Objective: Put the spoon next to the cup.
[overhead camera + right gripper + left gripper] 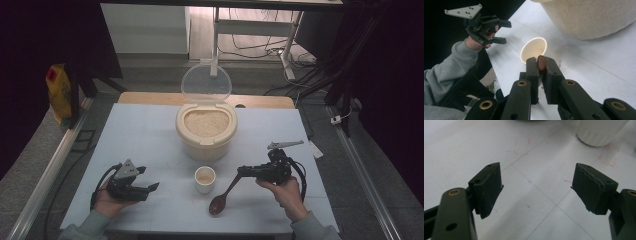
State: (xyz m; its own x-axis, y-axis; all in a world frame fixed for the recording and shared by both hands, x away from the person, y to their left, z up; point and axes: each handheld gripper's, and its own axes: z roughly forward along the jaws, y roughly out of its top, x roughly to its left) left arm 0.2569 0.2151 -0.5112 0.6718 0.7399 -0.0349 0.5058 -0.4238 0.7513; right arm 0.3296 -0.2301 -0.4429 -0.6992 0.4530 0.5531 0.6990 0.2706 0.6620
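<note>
Right claw (541,65) clamps the wooden spoon (223,195) handle; left claw (536,188) gapes wide, empty.

White cup (602,131) cropped by top edge

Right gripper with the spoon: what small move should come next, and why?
Probably swing the wooden spoon up toward the open rice container. The right gripper is shut on its handle, the bowl sits low beside the small cup, and the left gripper is open, idle.

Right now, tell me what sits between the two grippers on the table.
In the high view, a small white cup stands between the left gripper and the right gripper, whose wooden spoon hangs beside it.
</note>
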